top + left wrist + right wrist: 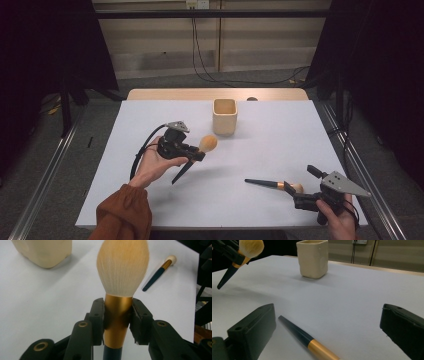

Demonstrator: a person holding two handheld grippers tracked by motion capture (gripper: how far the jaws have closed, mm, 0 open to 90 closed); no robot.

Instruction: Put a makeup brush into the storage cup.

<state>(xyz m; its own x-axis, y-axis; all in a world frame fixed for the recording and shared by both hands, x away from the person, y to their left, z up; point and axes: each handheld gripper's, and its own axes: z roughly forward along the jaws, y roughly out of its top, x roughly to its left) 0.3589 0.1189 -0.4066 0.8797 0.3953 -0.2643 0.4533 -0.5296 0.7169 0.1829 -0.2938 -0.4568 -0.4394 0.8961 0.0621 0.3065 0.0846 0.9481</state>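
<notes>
With my left tongs (pixel 117 315) clamped on the large brush (pixel 121 277) at its gold ferrule, short of the cup (pixel 224 116), and my right tongs (pixel 329 325) wide around the small brush (pixel 308 340) on the worktop (pixel 280 145), the dangling handle risks striking the rim and twisting loose.

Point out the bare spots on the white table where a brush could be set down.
Free: the table right of the cup, and the near-left corner. Crowded: around the left gripper holding the large brush, and the small brush by the right gripper.
</notes>
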